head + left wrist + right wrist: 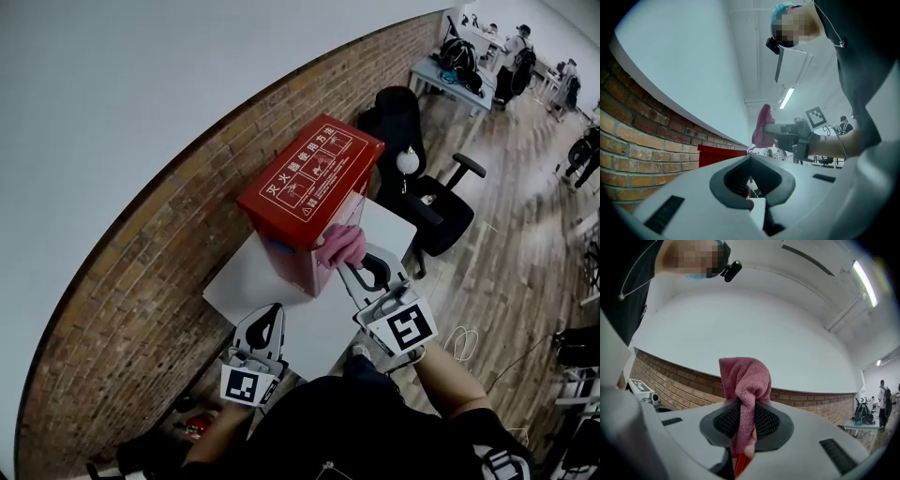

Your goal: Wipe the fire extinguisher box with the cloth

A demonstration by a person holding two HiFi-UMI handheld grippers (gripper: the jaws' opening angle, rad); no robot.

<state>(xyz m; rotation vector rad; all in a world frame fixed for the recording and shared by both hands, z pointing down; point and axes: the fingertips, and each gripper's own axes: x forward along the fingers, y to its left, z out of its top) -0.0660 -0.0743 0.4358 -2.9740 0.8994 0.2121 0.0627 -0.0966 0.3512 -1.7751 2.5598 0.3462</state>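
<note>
Where box point(314, 178) tops white table point(248, 286), brick wall point(141, 281)

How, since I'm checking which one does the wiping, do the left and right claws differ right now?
The right claw is shut on the pink cloth; the left claw is shut on nothing. The right claw holds the cloth at the front of the red box; the left claw sits back over the white surface, apart from the box. Both carry a marker cube.

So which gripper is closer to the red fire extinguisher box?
Right. The right gripper holds the pink cloth at the near side of the box; the left gripper hangs over the white table, apart from it.
</note>
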